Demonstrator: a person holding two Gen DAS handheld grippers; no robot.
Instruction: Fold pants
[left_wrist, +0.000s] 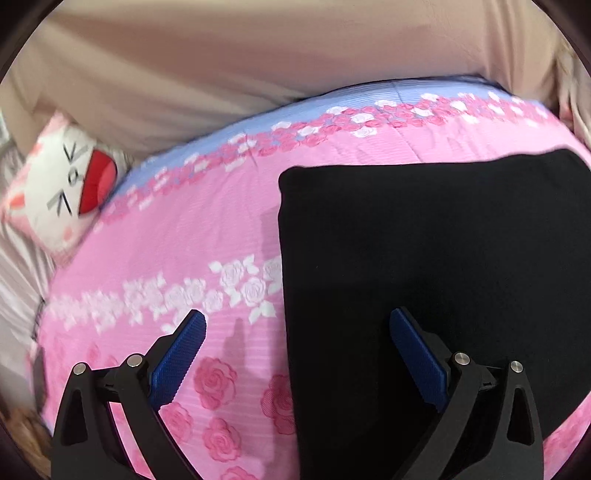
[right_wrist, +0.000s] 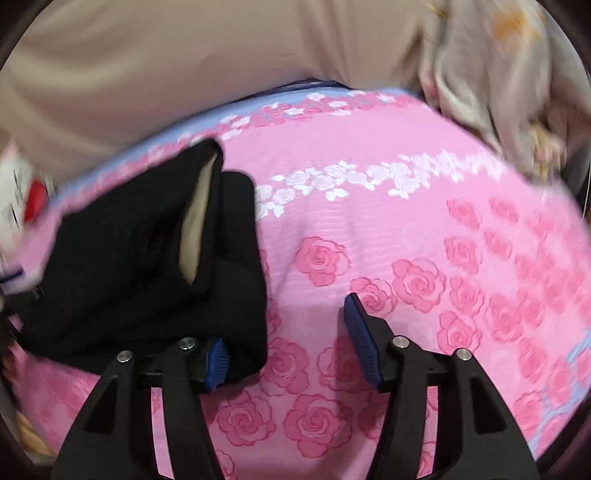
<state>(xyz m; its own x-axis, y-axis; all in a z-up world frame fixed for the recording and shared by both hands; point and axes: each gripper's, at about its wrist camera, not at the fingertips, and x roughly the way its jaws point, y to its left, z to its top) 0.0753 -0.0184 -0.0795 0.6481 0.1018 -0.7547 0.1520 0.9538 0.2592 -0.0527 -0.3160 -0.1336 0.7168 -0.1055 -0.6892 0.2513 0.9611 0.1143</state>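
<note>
Black pants (left_wrist: 424, 277) lie folded into a flat rectangle on the pink rose bedspread (left_wrist: 177, 236), filling the right half of the left wrist view. My left gripper (left_wrist: 295, 325) is open above them; its right finger is over the black cloth, its left finger over the bedspread, and the pants' left edge runs between them. In the right wrist view the pants (right_wrist: 122, 266) lie at the left with a beige lining showing in a fold. My right gripper (right_wrist: 291, 321) is open beside their near right corner. That corner covers the tip of its left finger; nothing is pinched.
A white cat-face cushion (left_wrist: 62, 184) lies at the bedspread's far left edge. Beige fabric (left_wrist: 258, 66) runs along behind the bed. A crumpled pale cloth (right_wrist: 491, 81) sits at the far right corner. The bedspread (right_wrist: 424, 240) right of the pants bears nothing.
</note>
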